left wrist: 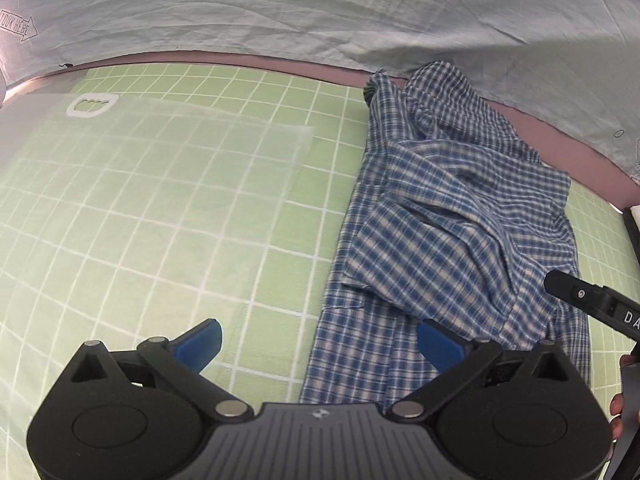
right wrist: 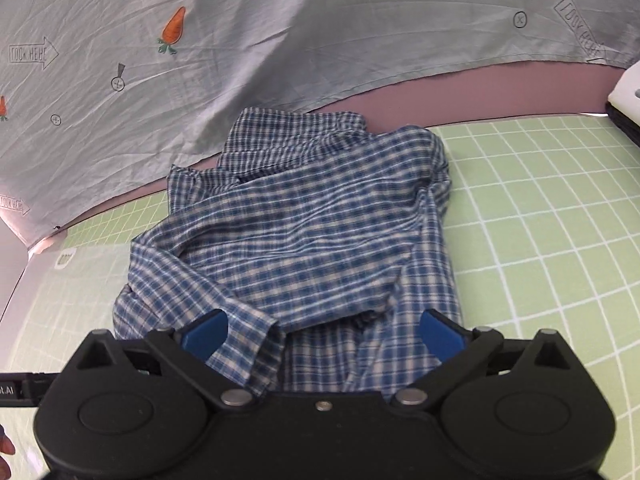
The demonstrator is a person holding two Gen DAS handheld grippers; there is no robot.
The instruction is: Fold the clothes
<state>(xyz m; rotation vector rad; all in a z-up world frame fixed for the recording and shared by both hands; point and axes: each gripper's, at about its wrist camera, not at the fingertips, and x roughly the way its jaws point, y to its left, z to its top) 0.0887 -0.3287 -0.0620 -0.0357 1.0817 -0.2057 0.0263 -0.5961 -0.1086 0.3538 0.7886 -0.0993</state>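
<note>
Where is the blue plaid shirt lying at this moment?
The plaid shirt lies crumpled on the green grid mat, its far end at the hanging sheet; right of centre in the left wrist view, central in the right.

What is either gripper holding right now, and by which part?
Nothing is held. The left gripper is open, its fingers straddling the plaid shirt's near left edge. The right gripper is open over the shirt's near hem.
</note>
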